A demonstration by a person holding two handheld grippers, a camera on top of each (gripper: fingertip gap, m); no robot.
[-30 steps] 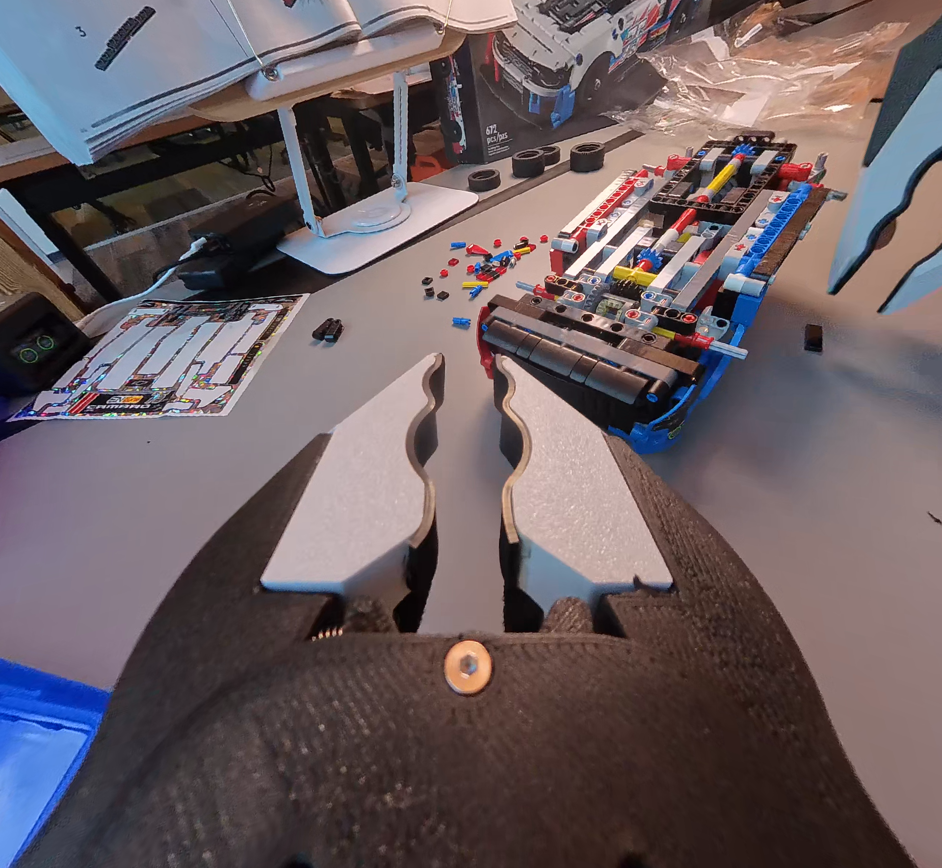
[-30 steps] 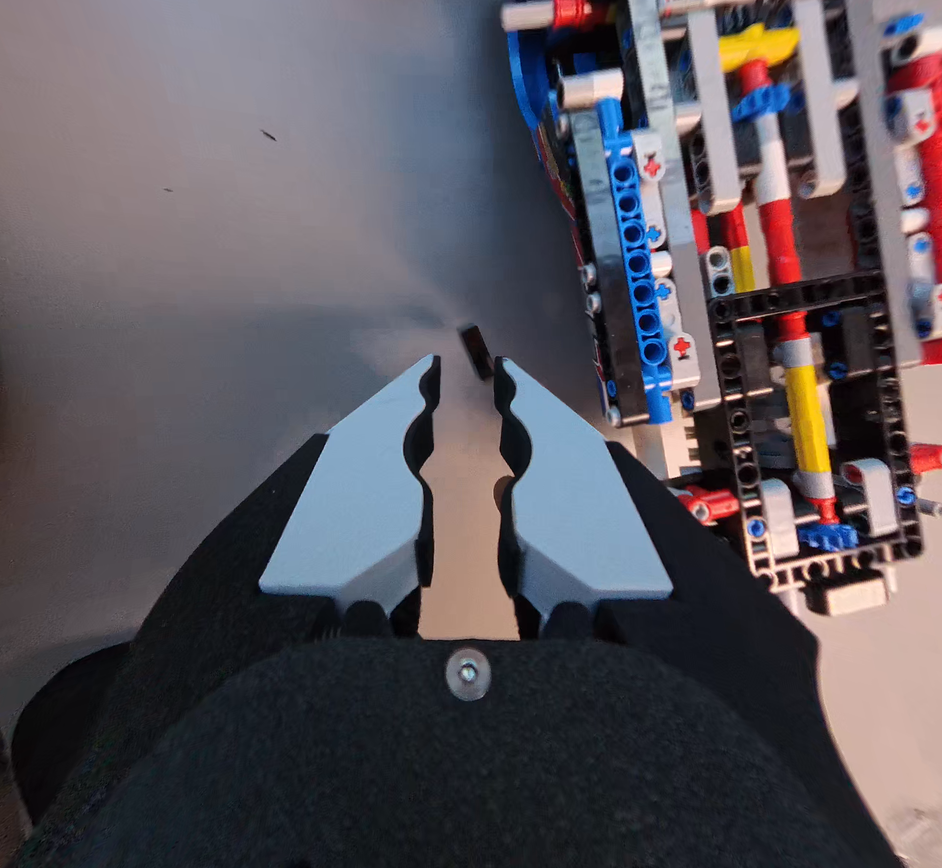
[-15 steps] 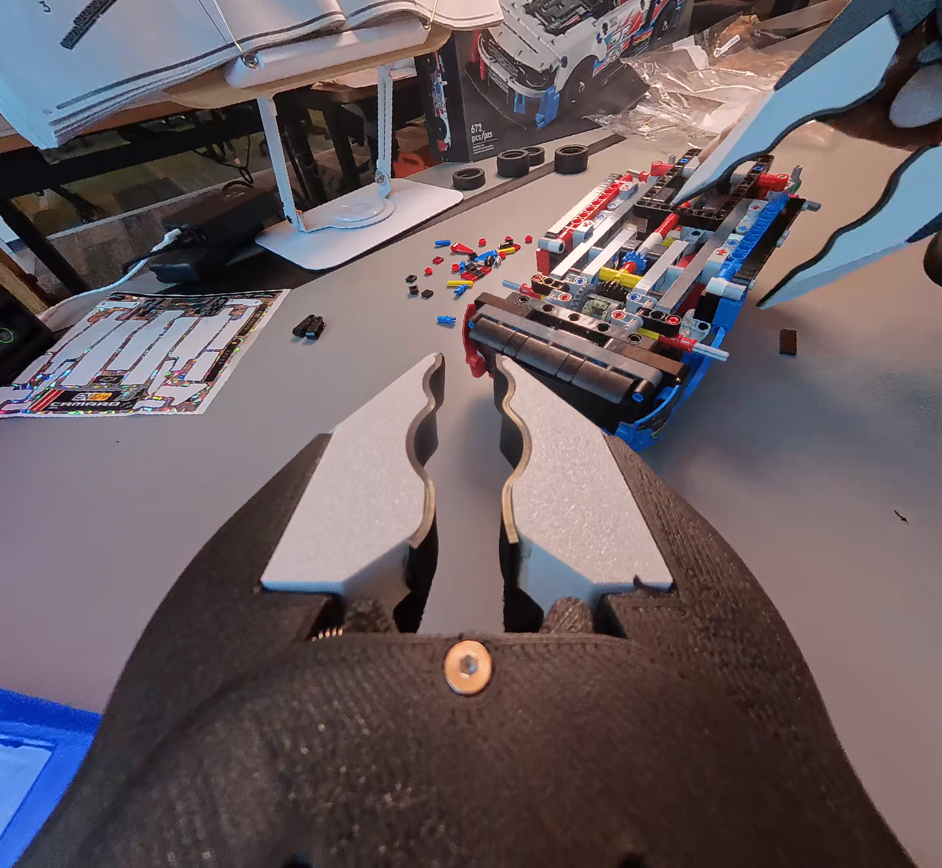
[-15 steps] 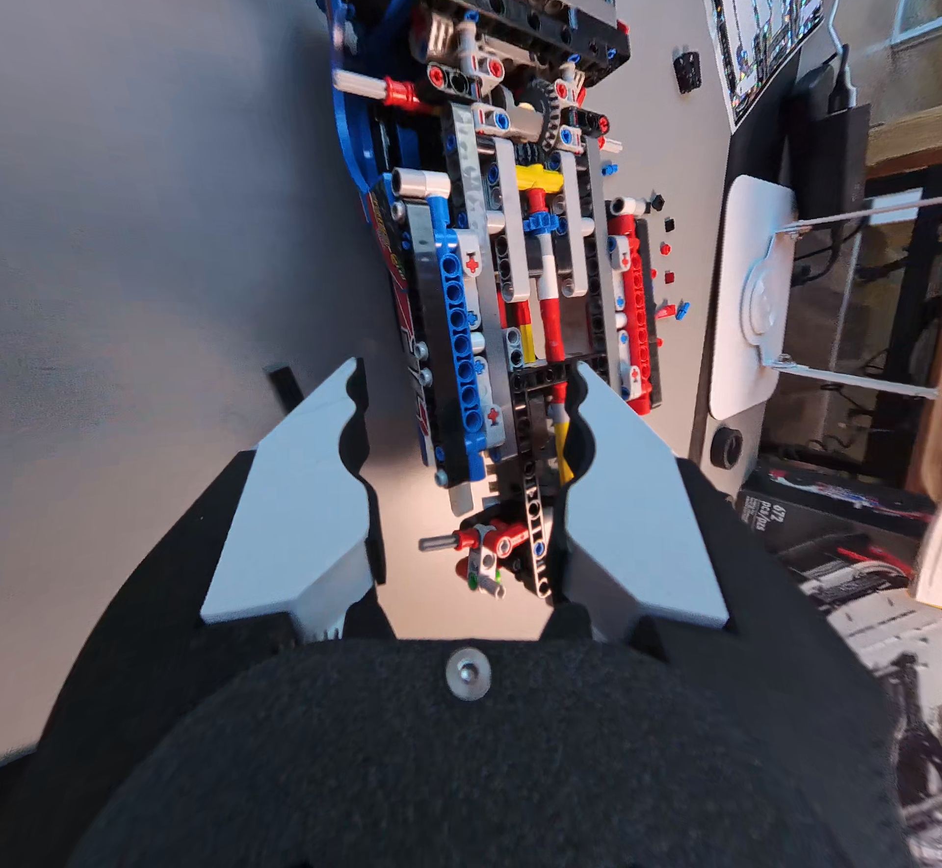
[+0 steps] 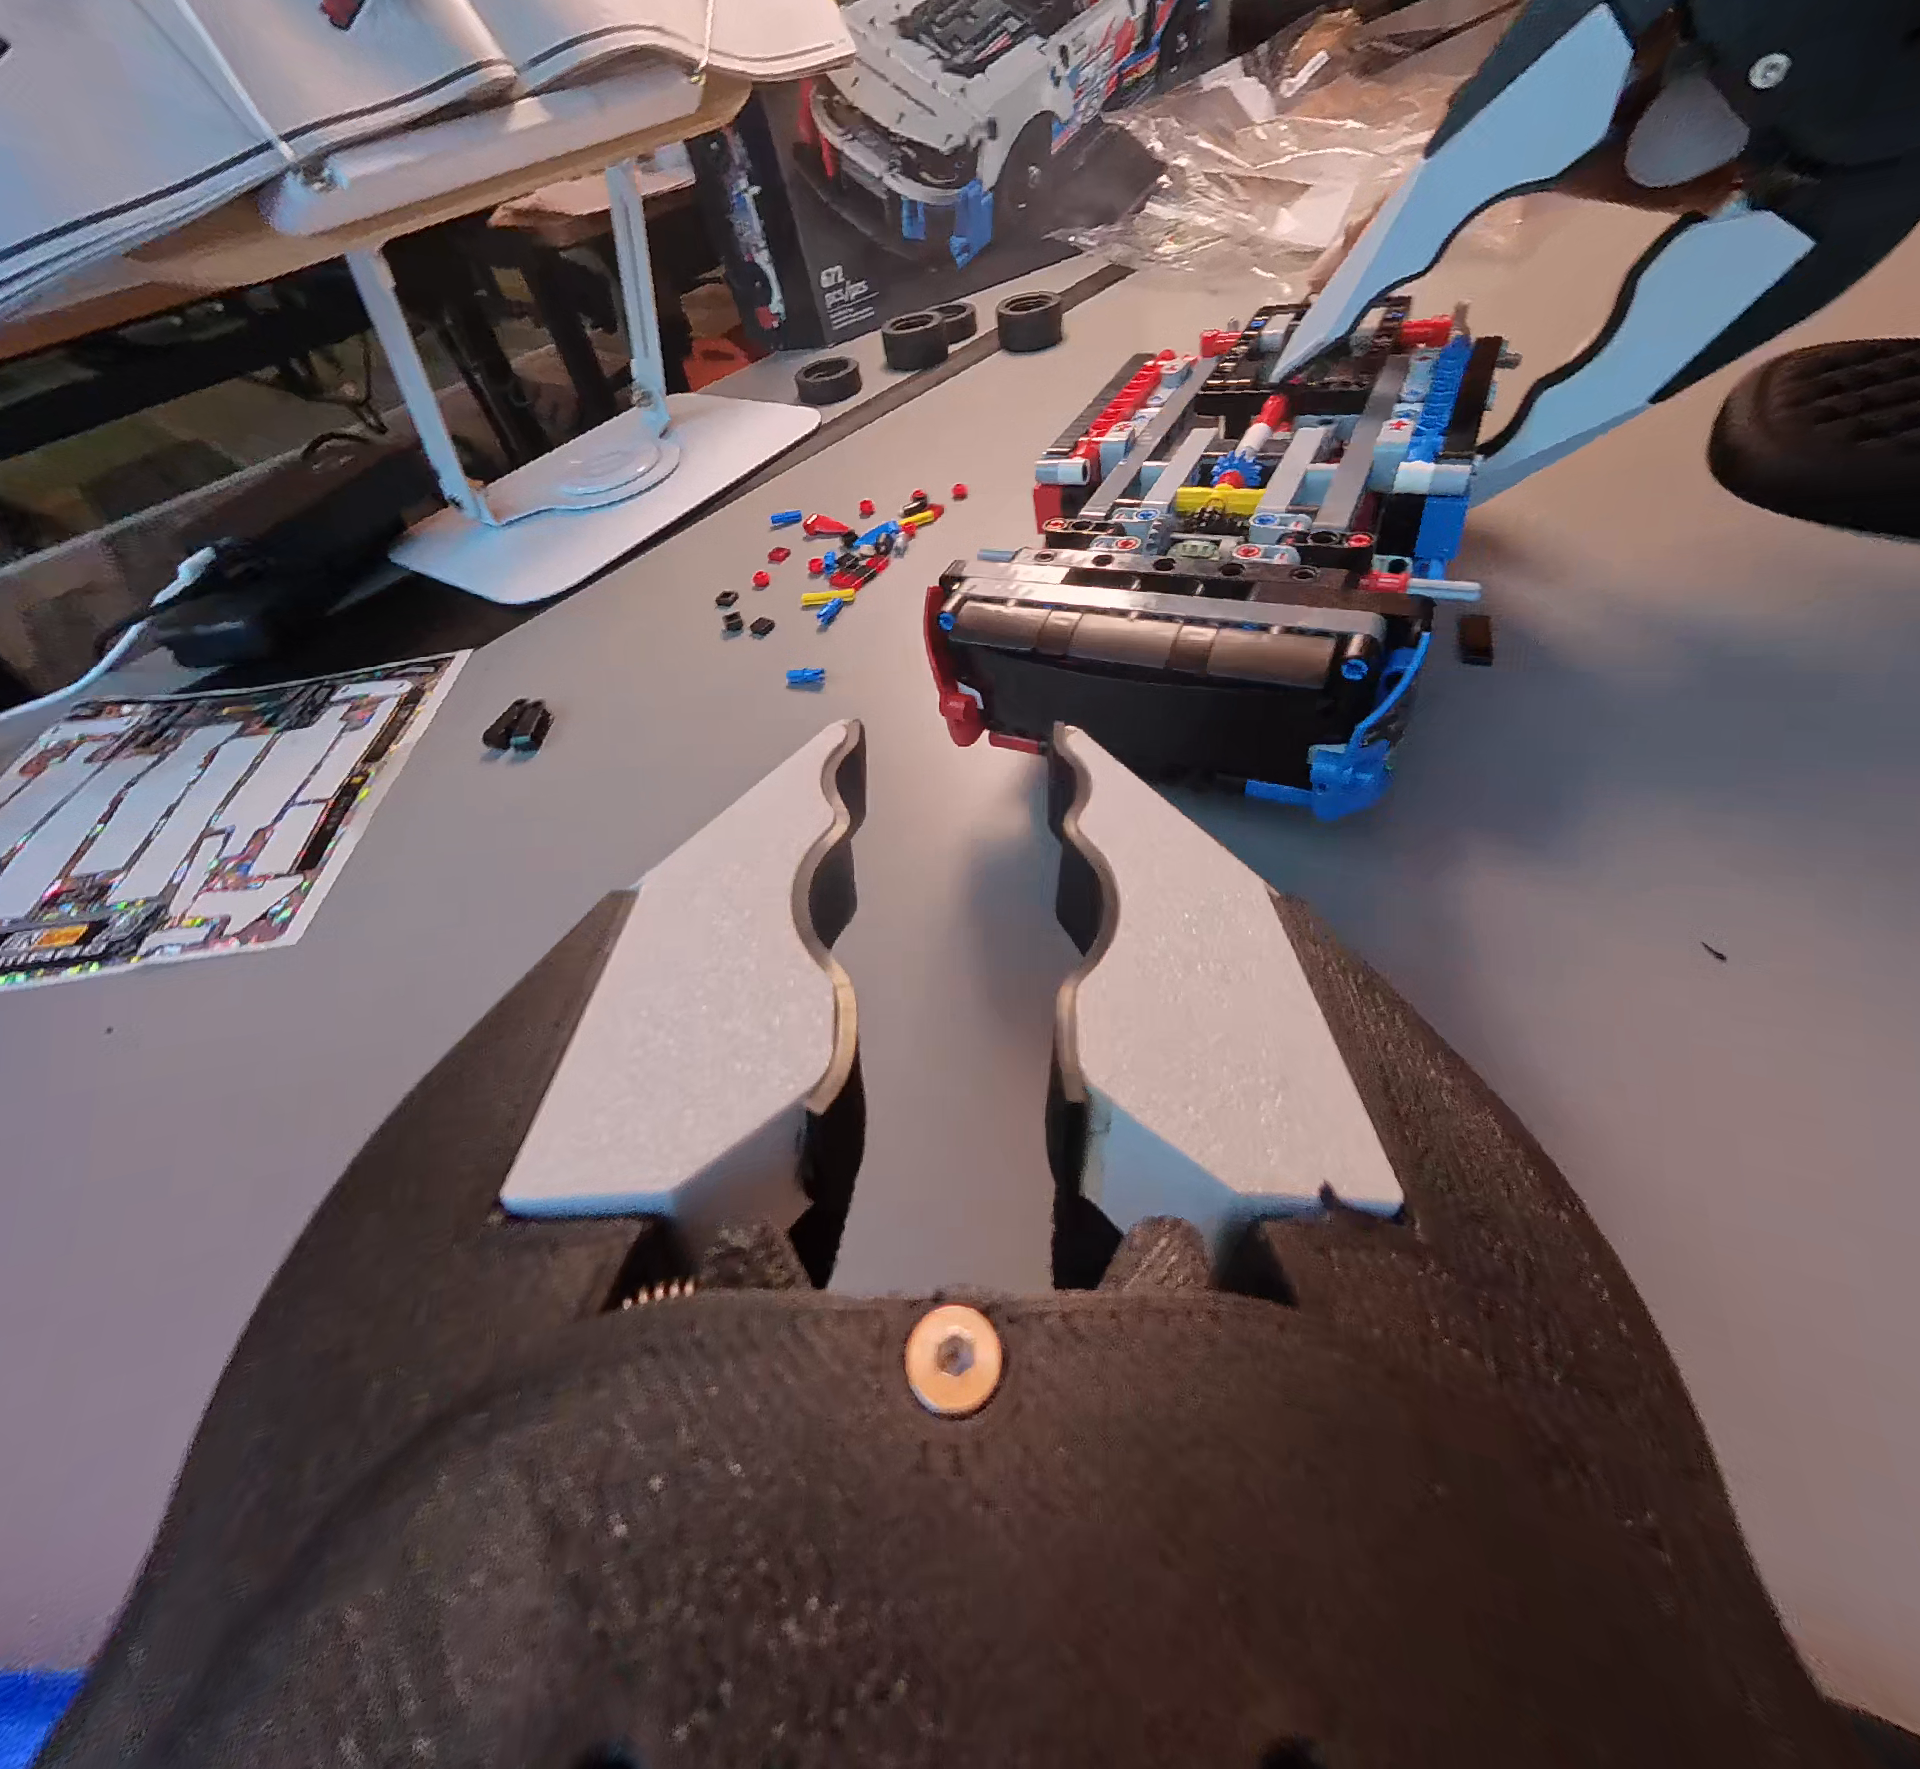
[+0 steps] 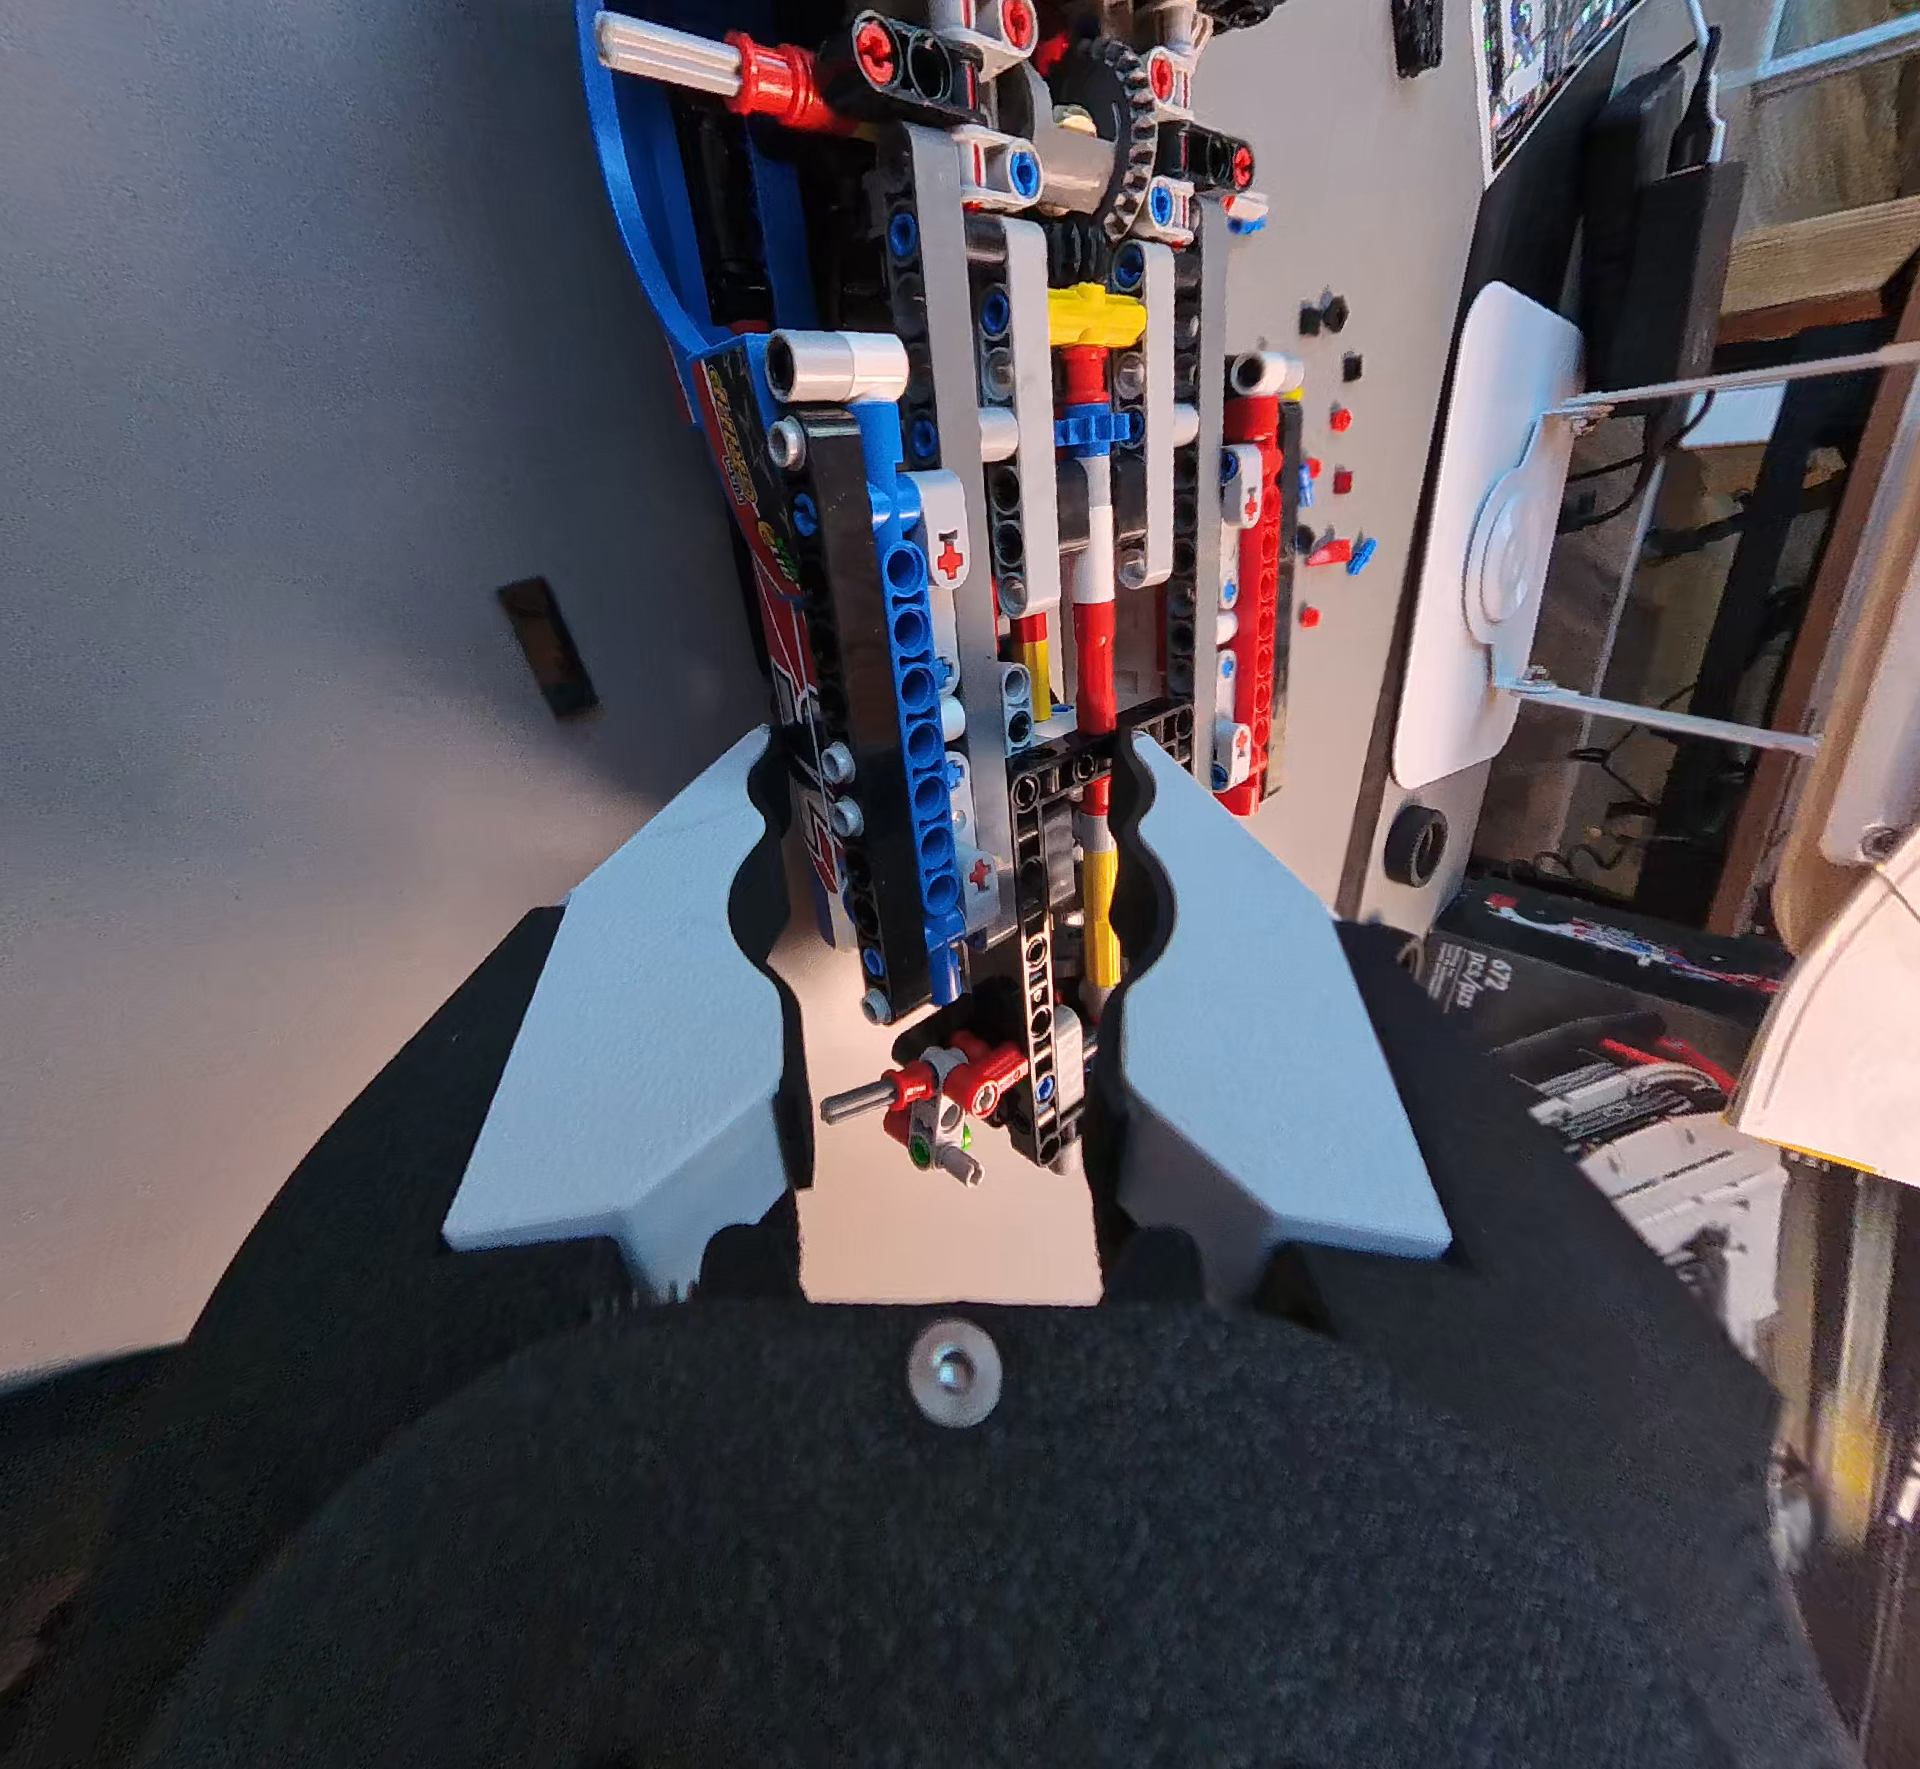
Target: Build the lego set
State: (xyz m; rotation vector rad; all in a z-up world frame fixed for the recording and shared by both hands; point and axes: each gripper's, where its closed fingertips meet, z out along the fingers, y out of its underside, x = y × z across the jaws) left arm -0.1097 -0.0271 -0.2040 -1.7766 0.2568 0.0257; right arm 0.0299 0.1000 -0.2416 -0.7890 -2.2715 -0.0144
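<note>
A half-built chassis (image 5: pixel 1226 566) of black, grey, blue and red beams is laid flat, with loose pins (image 5: pixel 847 550) scattered just beside it.

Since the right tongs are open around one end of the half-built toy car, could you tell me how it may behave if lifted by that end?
The toy car is long, so lifted from one end it would probably sag or tilt. Its open frame of clipped beams may flex or pop apart. The right tongs straddle only part of its width, so it might twist.

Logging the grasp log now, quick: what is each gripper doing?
Left gripper: open, empty, above the table.
Right gripper: open, its fingers either side of the lego car chassis's end, not shut on it.
</note>
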